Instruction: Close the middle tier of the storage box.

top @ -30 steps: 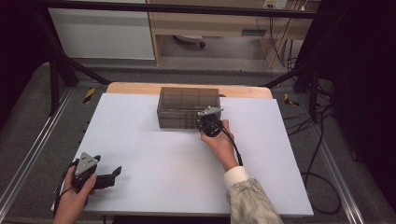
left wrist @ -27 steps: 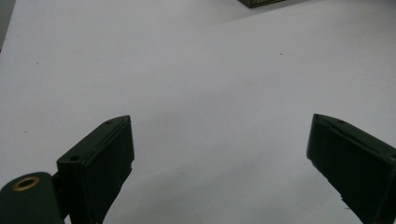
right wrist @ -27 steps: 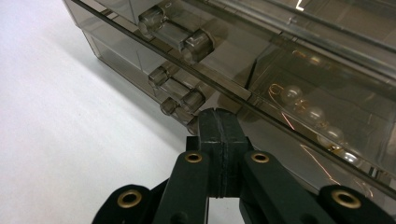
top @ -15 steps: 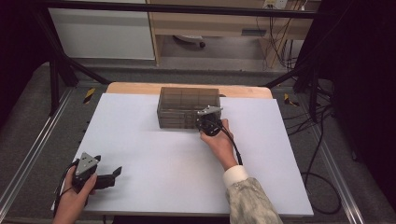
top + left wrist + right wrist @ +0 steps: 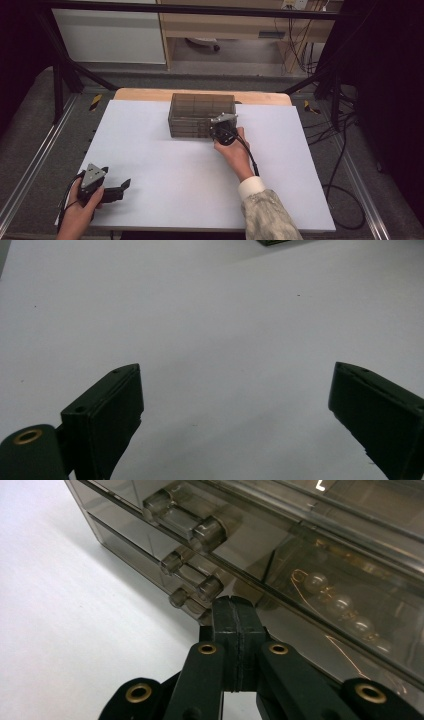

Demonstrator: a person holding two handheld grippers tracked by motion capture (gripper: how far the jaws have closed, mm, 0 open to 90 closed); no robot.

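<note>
Resting at the near left corner of the table [image 5: 165, 200], the left gripper [image 5: 116, 190] lies idle with its jaws spread wide; in the left gripper view nothing but bare white surface sits between its pads [image 5: 117, 415]. It is well apart from the work.

Farther in, the right gripper [image 5: 220, 131] is clenched, its two jaws pressed flat together with nothing between them. In the right gripper view the closed tips [image 5: 235, 615] sit right at the front of the drawer box [image 5: 202, 115], against the lowest handle [image 5: 192, 602] or just short of it; contact I cannot settle. Two more handles [image 5: 191, 575] [image 5: 182, 520] sit above it, one to each drawer.

The box stands at the far middle of the table, its long axis running left to right, its drawer fronts facing the person. So the box lies straight ahead of the right gripper, and the drawers would slide toward the person, along the line of that forearm. The right hand [image 5: 235, 150] is plainly the nearer one. A beaded chain [image 5: 340, 605] shows through the smoky wall inside a drawer.

Judging from this, the next move turns on whether the shut tips can hook behind a handle; as they stand they would need to part first.
</note>
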